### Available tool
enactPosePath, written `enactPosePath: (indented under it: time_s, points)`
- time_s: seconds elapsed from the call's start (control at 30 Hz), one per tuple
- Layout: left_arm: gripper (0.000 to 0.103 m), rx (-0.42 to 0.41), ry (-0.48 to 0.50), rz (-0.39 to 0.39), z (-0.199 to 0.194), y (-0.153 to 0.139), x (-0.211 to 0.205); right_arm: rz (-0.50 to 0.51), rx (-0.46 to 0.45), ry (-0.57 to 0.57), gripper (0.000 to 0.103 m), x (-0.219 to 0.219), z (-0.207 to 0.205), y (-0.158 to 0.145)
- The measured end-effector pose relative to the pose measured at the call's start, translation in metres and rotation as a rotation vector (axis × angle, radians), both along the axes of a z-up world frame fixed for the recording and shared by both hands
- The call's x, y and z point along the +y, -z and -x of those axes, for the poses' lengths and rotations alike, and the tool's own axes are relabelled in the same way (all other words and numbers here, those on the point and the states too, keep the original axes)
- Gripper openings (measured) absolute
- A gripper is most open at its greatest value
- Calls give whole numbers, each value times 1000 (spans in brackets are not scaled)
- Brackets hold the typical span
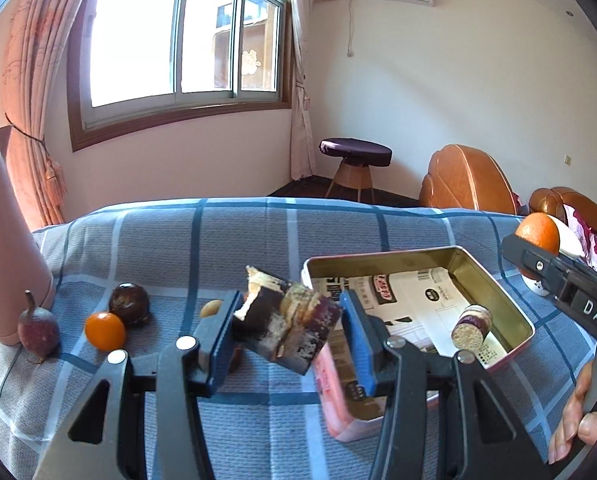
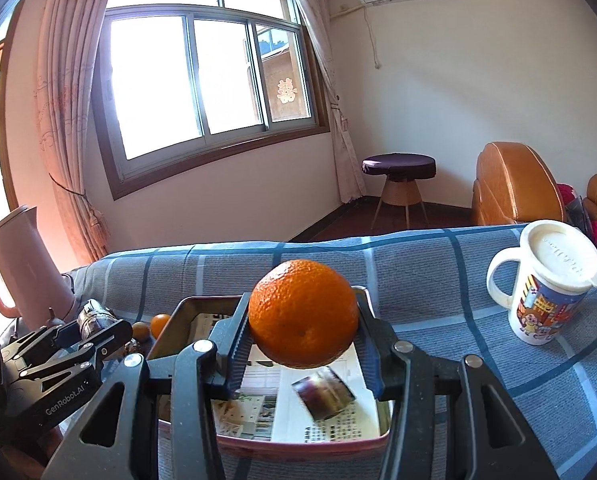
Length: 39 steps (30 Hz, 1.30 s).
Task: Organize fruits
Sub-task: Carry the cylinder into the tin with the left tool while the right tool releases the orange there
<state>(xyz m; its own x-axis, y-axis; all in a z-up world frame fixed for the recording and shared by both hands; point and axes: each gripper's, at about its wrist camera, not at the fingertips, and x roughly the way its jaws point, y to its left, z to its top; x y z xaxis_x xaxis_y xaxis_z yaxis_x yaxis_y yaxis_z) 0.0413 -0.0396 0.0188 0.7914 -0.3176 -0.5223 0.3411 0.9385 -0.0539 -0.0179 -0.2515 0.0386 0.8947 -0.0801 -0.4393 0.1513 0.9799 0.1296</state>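
The tabletop (image 1: 258, 236) is covered with a blue checked cloth, which serves as the working surface for sorting. A pink jug (image 1: 2, 240) is stood at its left edge and a lidded mug (image 2: 546, 284) at its right, both kept clear of the middle. The open tin (image 1: 494, 292), lined with printed paper, is set centrally so that it can be reached from either side; one short piece of purple cane (image 1: 472, 326) is already laid inside it on the paper. The orange (image 2: 304, 312) is held clamped in the right claw (image 2: 304, 344) above the tin, apparently so that it can be set down there. A chunk of dark cane (image 1: 288, 326) is gripped in the left claw (image 1: 288, 340), lifted off the cloth just left of the tin, probably bound for the same place. Still left on the cloth, near the jug, are a dark round fruit (image 1: 129, 304), a purple fruit with a stem (image 1: 38, 330), a small orange fruit (image 1: 105, 330) and a small pale one (image 1: 211, 308), seemingly awaiting their turn.
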Motion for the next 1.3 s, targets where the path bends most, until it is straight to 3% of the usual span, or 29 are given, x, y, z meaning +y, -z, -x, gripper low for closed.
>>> enactPosePath:
  time_s: [0.47, 0.83, 1.3]
  points:
    - [51, 48, 32, -99, -18, 19, -81, 27, 108, -41, 49, -9, -28, 24]
    - [51, 91, 12, -112, -25, 23, -82, 8, 175, -70, 49, -8, -38, 39]
    - [52, 124, 11, -111, -31, 28, -82, -64, 184, -111, 50, -13, -39, 41]
